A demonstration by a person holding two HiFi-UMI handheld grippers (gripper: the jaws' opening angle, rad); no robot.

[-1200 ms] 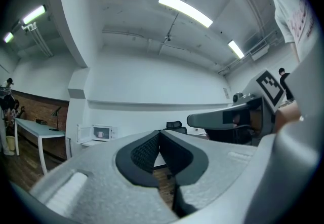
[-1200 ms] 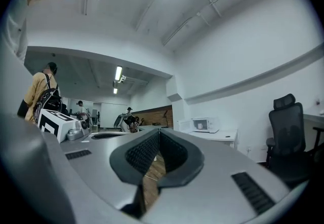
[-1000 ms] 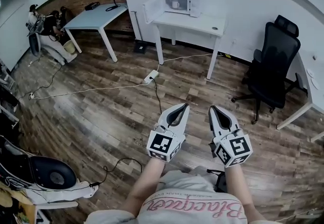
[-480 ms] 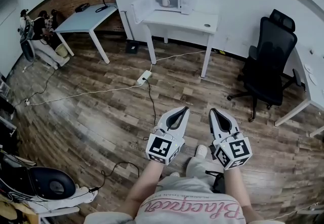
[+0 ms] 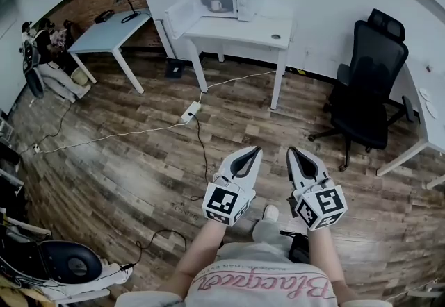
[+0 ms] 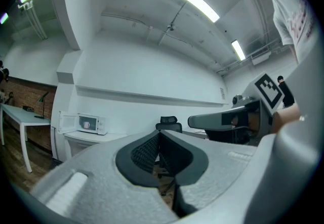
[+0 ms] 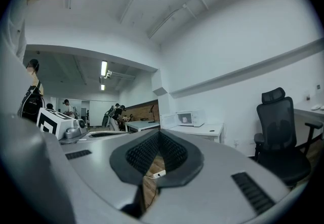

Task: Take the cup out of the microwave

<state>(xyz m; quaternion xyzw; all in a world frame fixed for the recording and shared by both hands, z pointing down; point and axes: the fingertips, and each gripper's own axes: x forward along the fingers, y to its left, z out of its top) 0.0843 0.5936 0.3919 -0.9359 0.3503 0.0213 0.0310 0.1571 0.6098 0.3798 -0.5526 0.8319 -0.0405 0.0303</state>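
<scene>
Since a second ago the power strip [image 5: 189, 112] and the bench [image 5: 250, 26] have slid leftward in the head view, while both grippers hold the same spot in front of the person. The left gripper [image 5: 254, 151] and right gripper [image 5: 292, 151] point level, side by side. Each has its jaws pressed together with nothing between them. Beyond them lies bare wooden floor [image 5: 139, 153]. Well ahead and to the left stands the bench, carrying the microwave [image 5: 233, 7] with its door swung open. The cup [image 5: 216, 4] sits inside, far from either gripper.

The step in hand looks like the approach. It would go best by closing in squarely on the opening, stepping clear of the cable, and parting one gripper's jaws before reaching in.

No brand can be read on the microwave. The shirt's script shows reversed, too unclear to read, and the gripper cubes bear only square markers.
</scene>
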